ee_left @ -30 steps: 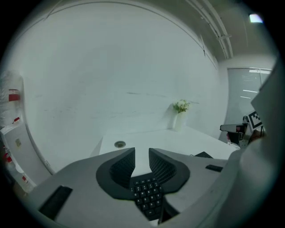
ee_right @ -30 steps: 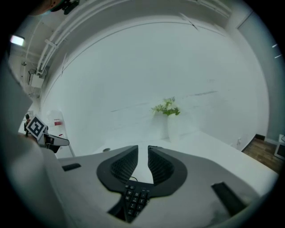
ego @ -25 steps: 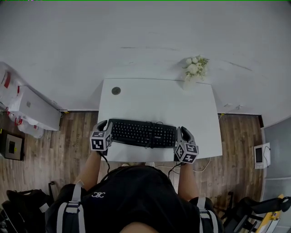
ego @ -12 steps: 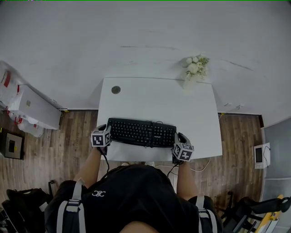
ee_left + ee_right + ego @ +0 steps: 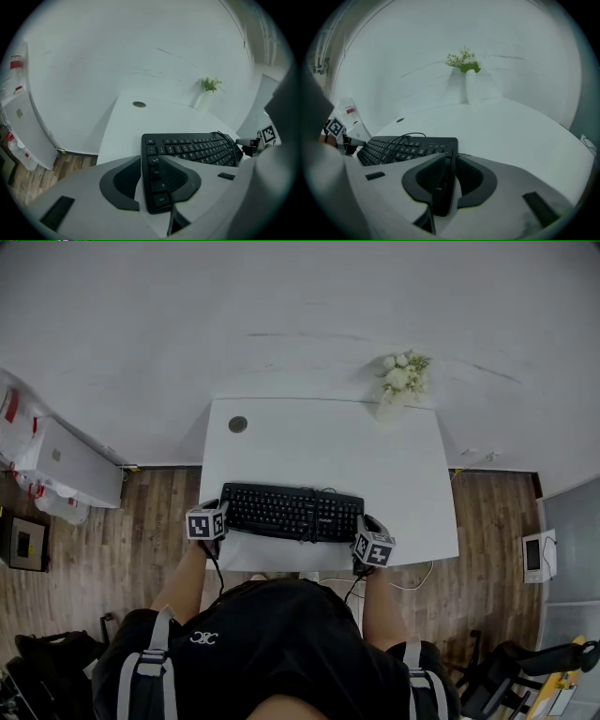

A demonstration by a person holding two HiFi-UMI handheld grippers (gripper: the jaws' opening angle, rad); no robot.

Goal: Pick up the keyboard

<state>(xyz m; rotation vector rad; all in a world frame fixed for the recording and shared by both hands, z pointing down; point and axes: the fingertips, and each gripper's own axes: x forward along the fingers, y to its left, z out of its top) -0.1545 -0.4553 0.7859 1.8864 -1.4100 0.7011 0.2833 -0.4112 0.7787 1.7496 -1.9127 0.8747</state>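
A black keyboard (image 5: 292,513) lies along the near part of the white table (image 5: 319,442). My left gripper (image 5: 211,521) is at its left end and my right gripper (image 5: 373,545) at its right end. In the left gripper view the keyboard (image 5: 197,147) has its left end between the jaws of the left gripper (image 5: 152,178). Those jaws are opening, and a gap shows beside the pads. In the right gripper view the thin right edge of the keyboard (image 5: 405,147) sits tight between the pads of the right gripper (image 5: 447,180).
A white vase of flowers (image 5: 401,381) stands at the table's far right corner, and a round cable hole (image 5: 238,425) is at the far left. The keyboard's cable (image 5: 401,137) loops over its keys. White boxes (image 5: 70,460) stand on the wooden floor at the left.
Both grippers and the keyboard have sunk toward the table and drawn slightly nearer to the person. The keyboard now lies flat on the table.
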